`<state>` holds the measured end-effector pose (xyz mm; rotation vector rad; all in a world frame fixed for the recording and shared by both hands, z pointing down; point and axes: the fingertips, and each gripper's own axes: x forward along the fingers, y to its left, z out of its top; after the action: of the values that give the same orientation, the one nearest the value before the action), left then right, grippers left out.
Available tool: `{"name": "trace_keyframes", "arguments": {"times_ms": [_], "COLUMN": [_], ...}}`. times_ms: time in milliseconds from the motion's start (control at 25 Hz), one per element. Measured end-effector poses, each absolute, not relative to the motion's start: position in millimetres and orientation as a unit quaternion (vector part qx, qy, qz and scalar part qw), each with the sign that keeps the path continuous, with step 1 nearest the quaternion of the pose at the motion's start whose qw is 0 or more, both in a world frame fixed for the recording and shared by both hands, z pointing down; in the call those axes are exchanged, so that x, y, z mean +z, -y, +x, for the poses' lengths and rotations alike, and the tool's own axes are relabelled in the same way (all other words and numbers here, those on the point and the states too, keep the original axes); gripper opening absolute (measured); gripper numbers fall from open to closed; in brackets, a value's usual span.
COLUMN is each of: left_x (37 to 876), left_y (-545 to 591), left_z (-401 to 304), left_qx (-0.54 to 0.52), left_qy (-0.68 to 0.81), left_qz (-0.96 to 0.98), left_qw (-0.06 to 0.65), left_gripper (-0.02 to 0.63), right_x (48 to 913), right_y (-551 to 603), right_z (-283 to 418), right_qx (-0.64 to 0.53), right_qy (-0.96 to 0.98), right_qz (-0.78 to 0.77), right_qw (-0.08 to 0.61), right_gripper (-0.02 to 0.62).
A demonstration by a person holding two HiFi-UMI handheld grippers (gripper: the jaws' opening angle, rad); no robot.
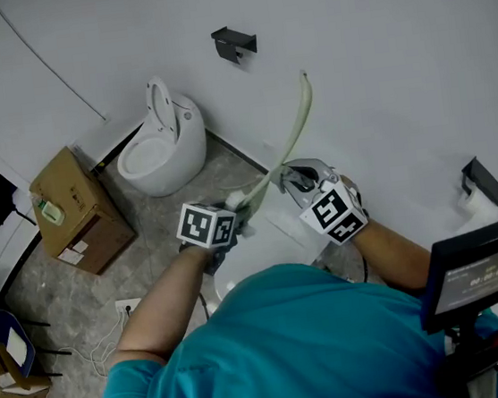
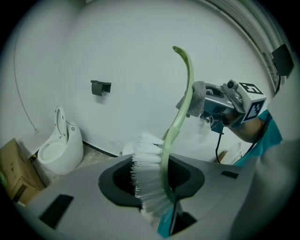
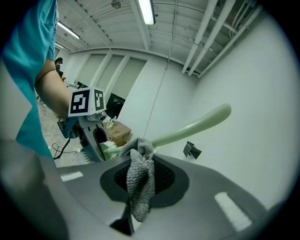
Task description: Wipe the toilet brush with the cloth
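Left tongs (image 1: 239, 207) clench one toilet brush (image 2: 149, 171); right tongs (image 1: 294, 178) clench one cloth (image 3: 140, 180) against its handle.

Mock bathroom inside industrial bldg: white ceramic toilet (image 1: 162, 150) is sitting on grey tiled floor (image 1: 153, 225), bare white ceiling pipes (image 3: 205, 33) running overhead.
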<state>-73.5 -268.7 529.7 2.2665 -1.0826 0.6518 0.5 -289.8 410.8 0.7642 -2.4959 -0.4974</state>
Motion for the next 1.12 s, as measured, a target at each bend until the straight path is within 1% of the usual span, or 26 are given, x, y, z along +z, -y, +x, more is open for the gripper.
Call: {"name": "trace_keyframes", "arguments": {"times_ms": [1120], "left_x": [521.3], "left_y": [286.3], "left_z": [-109.1], "left_qx": [0.31], "left_qy": [0.431], "left_qz": [0.824], "left_qw": [0.199], "left_gripper": [0.153], "right_x": [385.1], "right_y": [315.1], "right_z": [14.8], "right_qx": [-0.161], "right_qy": [0.912], "right_qz": [0.314], "right_qw": [0.21], "right_gripper": [0.028]}}
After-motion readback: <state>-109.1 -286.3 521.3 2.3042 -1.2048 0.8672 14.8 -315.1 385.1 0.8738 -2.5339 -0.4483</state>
